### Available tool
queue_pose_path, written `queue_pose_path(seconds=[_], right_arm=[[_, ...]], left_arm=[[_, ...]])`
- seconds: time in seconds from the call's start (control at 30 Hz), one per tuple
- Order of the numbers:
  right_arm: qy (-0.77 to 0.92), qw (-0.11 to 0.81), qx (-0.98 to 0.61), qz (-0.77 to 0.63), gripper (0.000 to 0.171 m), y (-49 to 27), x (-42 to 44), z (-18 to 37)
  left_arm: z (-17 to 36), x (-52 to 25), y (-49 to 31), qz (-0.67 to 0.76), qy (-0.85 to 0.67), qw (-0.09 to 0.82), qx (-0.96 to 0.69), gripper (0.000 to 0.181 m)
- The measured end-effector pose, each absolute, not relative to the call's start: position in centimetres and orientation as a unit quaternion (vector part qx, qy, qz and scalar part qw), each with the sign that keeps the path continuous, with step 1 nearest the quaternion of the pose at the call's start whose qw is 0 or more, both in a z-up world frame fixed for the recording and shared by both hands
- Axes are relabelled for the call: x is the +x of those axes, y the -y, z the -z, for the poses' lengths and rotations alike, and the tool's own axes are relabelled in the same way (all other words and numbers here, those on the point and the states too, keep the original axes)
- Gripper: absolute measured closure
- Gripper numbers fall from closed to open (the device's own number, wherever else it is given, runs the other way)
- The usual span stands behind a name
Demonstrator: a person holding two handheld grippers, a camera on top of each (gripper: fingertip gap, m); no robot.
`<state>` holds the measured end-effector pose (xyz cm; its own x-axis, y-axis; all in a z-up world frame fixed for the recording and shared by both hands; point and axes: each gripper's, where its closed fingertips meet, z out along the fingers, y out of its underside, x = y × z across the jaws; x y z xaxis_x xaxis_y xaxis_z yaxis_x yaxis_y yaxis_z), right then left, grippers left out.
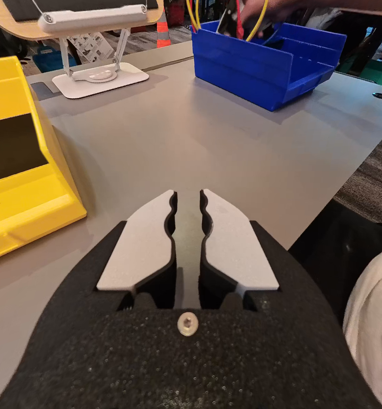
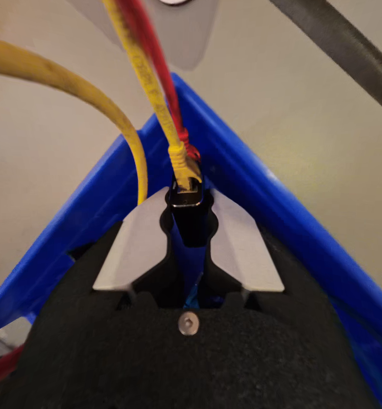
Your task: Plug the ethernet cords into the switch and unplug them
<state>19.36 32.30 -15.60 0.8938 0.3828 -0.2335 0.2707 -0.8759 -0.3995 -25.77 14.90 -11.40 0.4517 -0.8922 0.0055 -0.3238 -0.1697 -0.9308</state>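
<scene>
In the right wrist view my right gripper is shut on a small black switch and holds it inside a blue bin. A yellow ethernet cord and a red cord are plugged into the switch's top end. A second yellow cord loops in from the left. In the left wrist view my left gripper is open and empty, low over the grey table. The blue bin stands far ahead to the right, with yellow cords rising from it under a hand.
A yellow bin stands close on the left of the left gripper. A white tablet stand is at the back left. The table's right edge drops to carpet. An orange cone stands beyond the table. My hands' fingertips stand some 50 cm from each other.
</scene>
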Motion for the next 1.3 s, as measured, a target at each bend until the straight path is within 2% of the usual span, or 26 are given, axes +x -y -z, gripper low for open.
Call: queue_pose_path(seconds=[0.03, 0.1, 0.2, 0.37, 0.57, 0.67, 0.73, 0.77, 0.9, 1.1, 1.2, 1.3], right_arm=[[0.165, 0.176, -0.955, -0.17, 0.139, -32.4, 19.2, 15.6], [0.156, 0.147, -0.955, -0.205, 0.137, -32.0, 19.0, 15.4], [0.173, 0.129, -0.96, -0.179, 0.131, -31.9, 19.7, 14.0], [0.184, 0.231, -0.946, -0.135, 0.123, -34.2, 20.9, 7.6], [0.138, 0.356, -0.923, 0.052, 0.123, -35.1, 27.4, -1.3], [0.108, 0.474, -0.866, 0.118, 0.124, -32.5, 27.5, -7.2], [0.1, 0.535, -0.825, 0.15, 0.117, -29.1, 25.9, -9.4], [0.095, 0.556, -0.807, 0.171, 0.119, -27.1, 25.0, -9.8], [0.049, 0.616, -0.761, 0.197, 0.119, -18.8, 20.3, -6.7], [-0.092, 0.624, -0.77, 0.095, 0.115, -10.0, 15.4, 5.3], [-0.12, 0.618, -0.771, 0.094, 0.117, -7.3, 14.4, 9.8], [-0.102, 0.63, -0.768, 0.062, 0.118, -7.5, 13.4, 9.1]], left_arm=[[11.3, -25.8, -15.0, 0.297, -0.429, 0.48, -0.705, 0.162], [11.2, -26.0, -15.1, 0.297, -0.427, 0.483, -0.705, 0.162], [11.3, -26.1, -15.3, 0.298, -0.424, 0.481, -0.707, 0.162], [11.6, -25.8, -15.1, 0.315, -0.421, 0.468, -0.71, 0.161], [10.7, -26.8, -16.0, 0.294, -0.407, 0.497, -0.708, 0.159], [10.0, -28.7, -17.9, 0.271, -0.381, 0.523, -0.713, 0.158], [9.3, -30.6, -19.7, 0.251, -0.352, 0.545, -0.718, 0.158], [9.0, -31.8, -20.8, 0.241, -0.332, 0.557, -0.722, 0.158], [8.0, -36.8, -24.4, 0.204, -0.262, 0.588, -0.738, 0.159], [8.5, -41.4, -27.7, 0.152, -0.217, 0.604, -0.752, 0.161], [10.1, -42.1, -28.5, 0.123, -0.223, 0.589, -0.767, 0.16], [10.6, -42.4, -28.8, 0.113, -0.218, 0.577, -0.779, 0.16]])
